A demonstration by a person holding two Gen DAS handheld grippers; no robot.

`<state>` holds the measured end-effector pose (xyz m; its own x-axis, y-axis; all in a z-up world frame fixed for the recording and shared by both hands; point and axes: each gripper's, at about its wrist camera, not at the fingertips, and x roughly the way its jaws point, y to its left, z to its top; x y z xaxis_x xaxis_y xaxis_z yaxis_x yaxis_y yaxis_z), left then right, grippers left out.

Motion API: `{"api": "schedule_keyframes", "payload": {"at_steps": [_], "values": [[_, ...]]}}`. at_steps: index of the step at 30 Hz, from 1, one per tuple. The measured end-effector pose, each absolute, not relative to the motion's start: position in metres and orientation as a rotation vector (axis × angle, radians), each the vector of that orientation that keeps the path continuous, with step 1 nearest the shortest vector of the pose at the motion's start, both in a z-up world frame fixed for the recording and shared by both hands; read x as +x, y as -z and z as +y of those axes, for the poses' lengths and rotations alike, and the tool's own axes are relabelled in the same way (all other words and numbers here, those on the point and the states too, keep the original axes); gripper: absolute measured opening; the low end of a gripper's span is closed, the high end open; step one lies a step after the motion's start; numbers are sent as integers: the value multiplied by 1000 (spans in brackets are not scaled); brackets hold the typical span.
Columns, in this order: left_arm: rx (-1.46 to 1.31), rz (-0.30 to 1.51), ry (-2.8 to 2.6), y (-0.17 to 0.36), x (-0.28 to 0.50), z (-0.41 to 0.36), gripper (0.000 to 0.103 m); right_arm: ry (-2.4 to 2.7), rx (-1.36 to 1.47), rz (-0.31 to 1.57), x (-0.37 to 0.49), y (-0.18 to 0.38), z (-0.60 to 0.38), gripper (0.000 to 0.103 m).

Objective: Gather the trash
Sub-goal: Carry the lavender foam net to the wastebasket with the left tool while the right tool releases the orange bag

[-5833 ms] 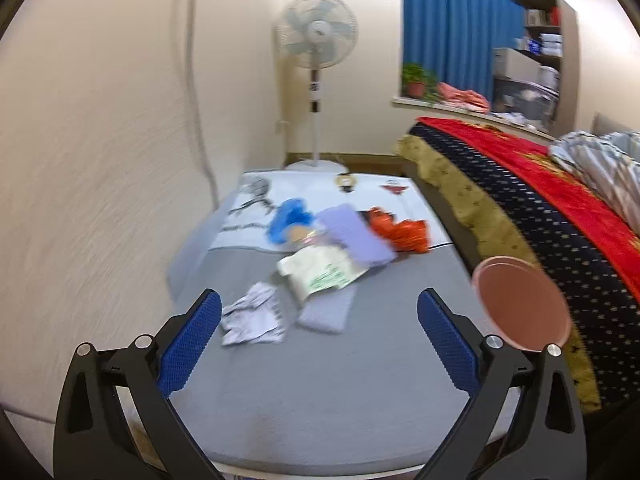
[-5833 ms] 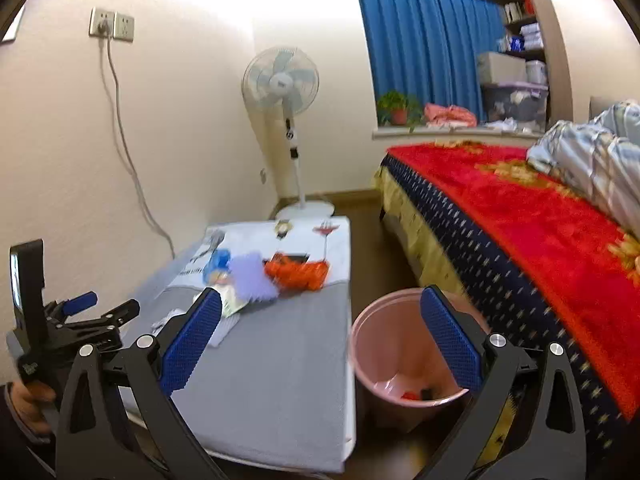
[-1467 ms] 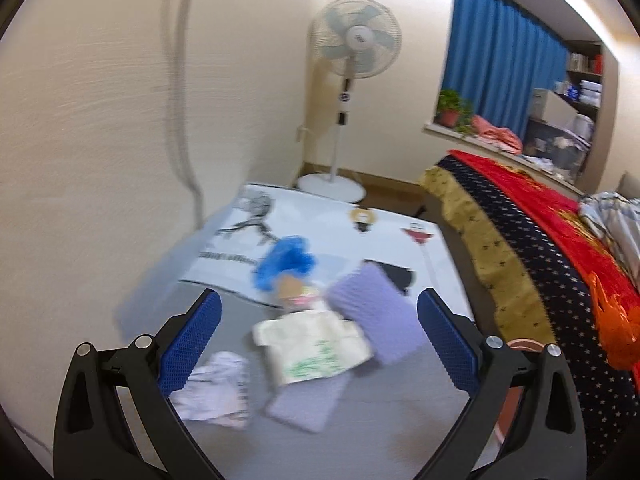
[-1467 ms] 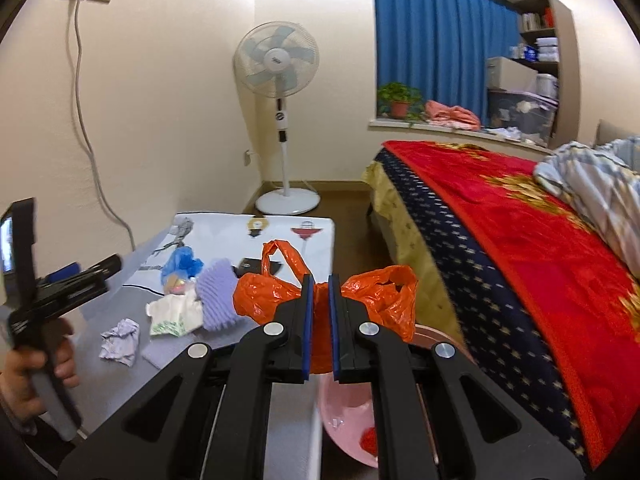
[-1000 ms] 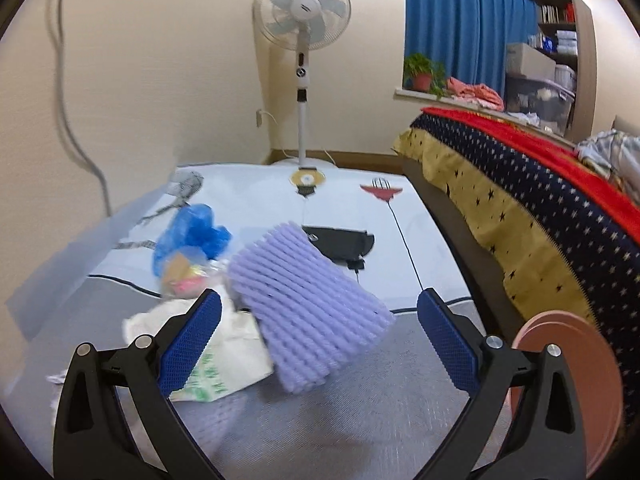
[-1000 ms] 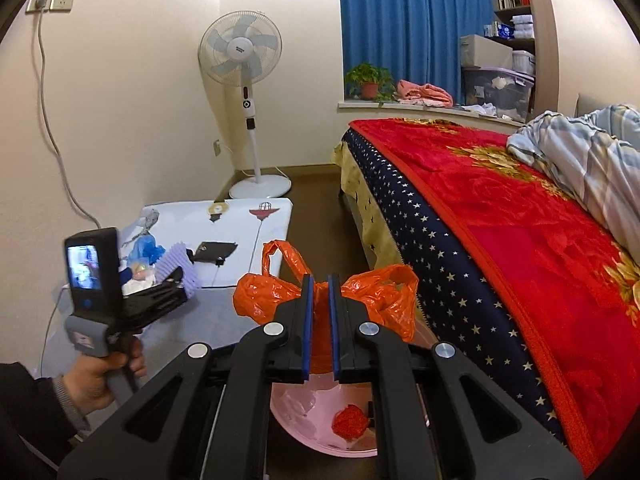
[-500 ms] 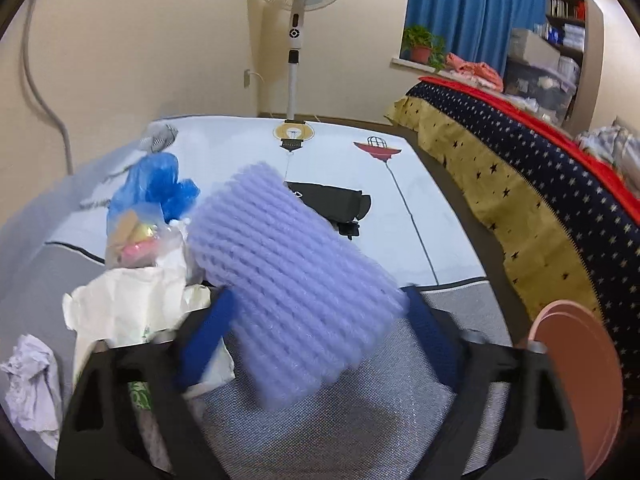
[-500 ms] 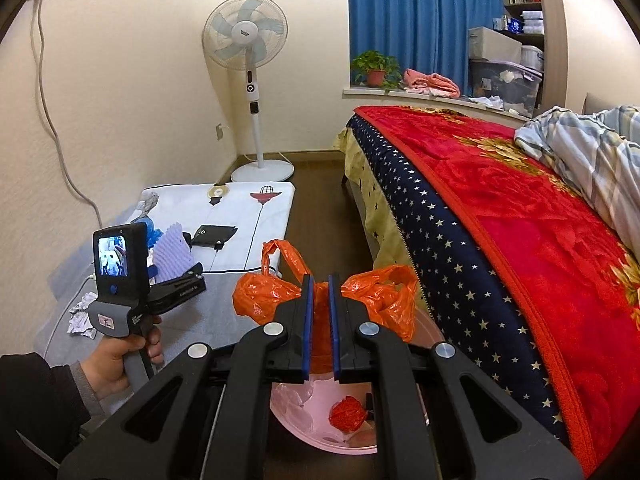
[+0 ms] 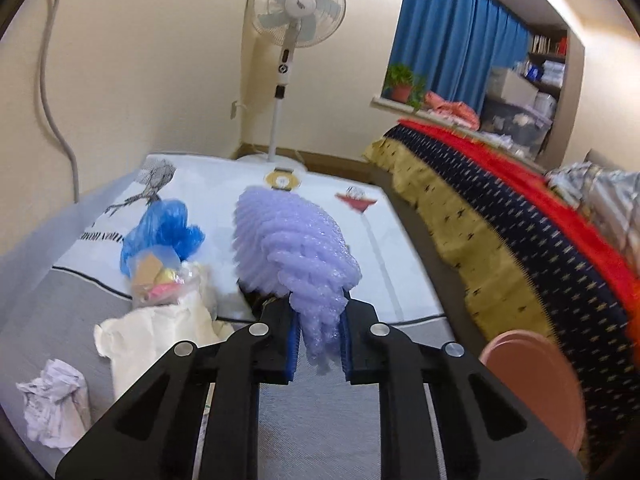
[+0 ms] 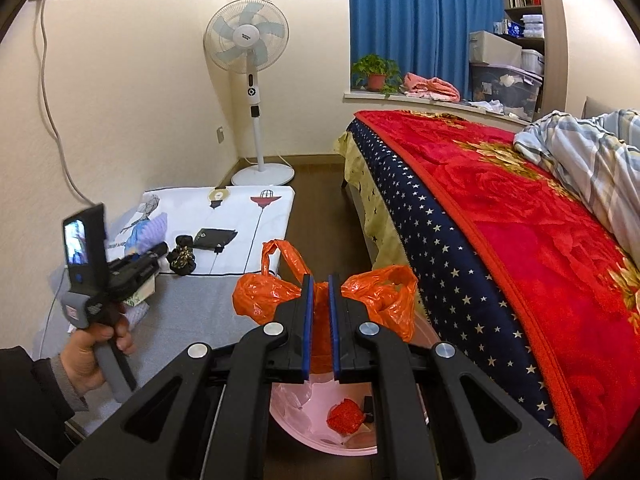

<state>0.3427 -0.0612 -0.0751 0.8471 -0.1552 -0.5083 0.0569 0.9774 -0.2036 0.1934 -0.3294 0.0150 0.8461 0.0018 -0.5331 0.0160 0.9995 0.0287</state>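
Bedroom clutter crowds a low tabletop (image 9: 328,432) between a cream wall and a bed with a red blanket (image 10: 532,216), a standing fan (image 9: 298,4) at the far end. Over it, the left tool (image 9: 319,344) is closing on a lilac foam net sleeve (image 9: 294,248), whose lower end is crushed between the blue pads (image 9: 292,340) while its ribbed, springy body fans out above. The right tool (image 10: 319,316) is pressed together on a crinkly orange plastic bag (image 10: 372,296), held directly over the pink bin (image 10: 304,412), where a red wad (image 10: 346,416) already lies. The foam compresses easily and weighs almost nothing, so a firm pinch low on the sleeve seems wise before it is carried right toward the bin's rim. Left on the tabletop are a crumpled white paper ball (image 9: 54,408), a limp cream wrapper (image 9: 160,336) and a knotted blue bag (image 9: 160,236) with scraps spilling out beneath it.
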Motion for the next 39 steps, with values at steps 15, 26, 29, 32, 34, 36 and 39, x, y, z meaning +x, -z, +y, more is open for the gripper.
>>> {"api": "schedule_keyframes", "payload": {"at_steps": [15,26,29,32,34,36,39], "values": [[-176,461,228,-38,231,-35,16,-112,79,500,168,-34,-315,8],[-137,528,284,-32,169,-60,16,-127,78,486,137,-36,-320,8],[-130,549,315,-31,165,-72,16,-107,85,469,129,-39,-333,8],[-116,555,353,-32,164,-89,16,-70,112,468,124,-39,-352,8],[-107,565,390,-32,165,-105,16,-42,134,478,125,-36,-364,8],[-107,580,421,-32,169,-118,16,-8,157,497,129,-33,-377,8],[-108,612,481,-29,182,-144,16,28,179,521,135,-26,-389,8]]}}
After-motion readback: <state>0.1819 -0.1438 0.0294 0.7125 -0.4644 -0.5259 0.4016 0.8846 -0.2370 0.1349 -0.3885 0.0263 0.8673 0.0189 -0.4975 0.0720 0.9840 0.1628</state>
